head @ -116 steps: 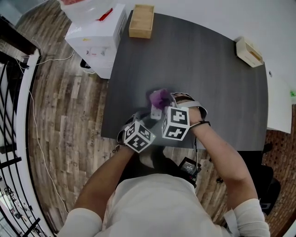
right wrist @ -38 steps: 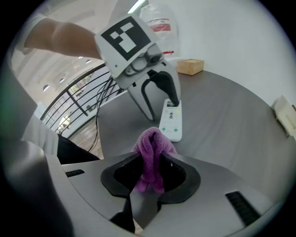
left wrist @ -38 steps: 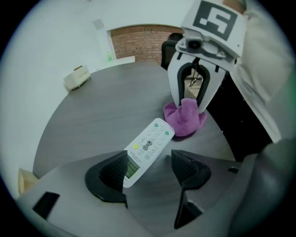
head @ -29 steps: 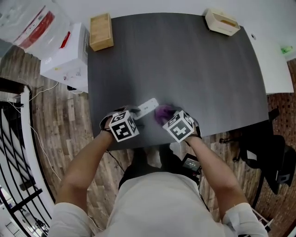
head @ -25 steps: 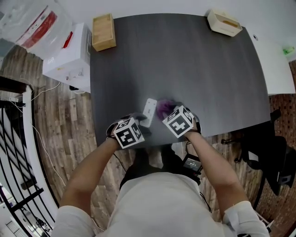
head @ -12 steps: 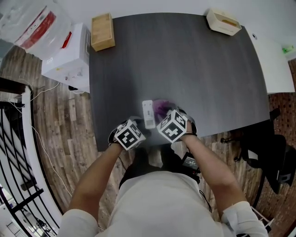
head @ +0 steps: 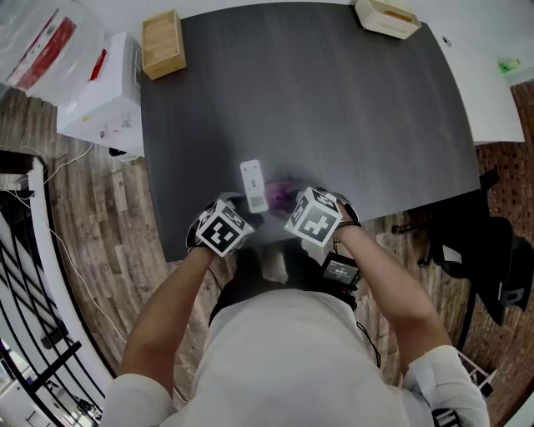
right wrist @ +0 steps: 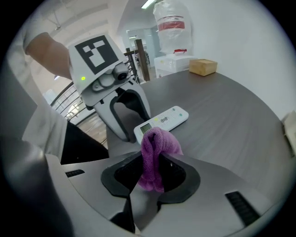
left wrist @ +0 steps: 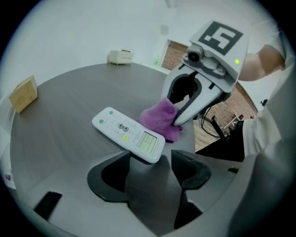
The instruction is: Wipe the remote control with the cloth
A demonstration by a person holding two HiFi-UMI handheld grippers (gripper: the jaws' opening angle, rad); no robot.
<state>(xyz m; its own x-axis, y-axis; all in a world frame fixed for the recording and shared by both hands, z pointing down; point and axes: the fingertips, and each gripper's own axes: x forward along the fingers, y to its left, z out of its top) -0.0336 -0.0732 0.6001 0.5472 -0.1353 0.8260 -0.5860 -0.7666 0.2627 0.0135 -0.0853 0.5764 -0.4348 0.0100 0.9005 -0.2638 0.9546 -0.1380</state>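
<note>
A white remote control (head: 253, 185) lies flat on the dark grey table (head: 334, 108), near its front edge, with its small screen towards me. My left gripper (head: 242, 218) stands open just behind the remote's near end (left wrist: 147, 149), with the jaws either side and not closed on it. My right gripper (head: 292, 204) is shut on a bunched purple cloth (right wrist: 155, 152). The cloth (left wrist: 159, 119) rests against the right side of the remote (right wrist: 163, 121). From the left gripper view, the right gripper (left wrist: 178, 121) comes down onto the cloth from the right.
A wooden box (head: 162, 43) sits at the table's far left corner and a cream holder (head: 386, 17) at the far right. A white carton (head: 96, 96) stands on the wood floor left of the table. The table's front edge runs just under both grippers.
The remote has swung from slanting rightwards to pointing straight away from me. The right gripper has brought the cloth in against the remote's right side, and both grippers have drawn closer together.
</note>
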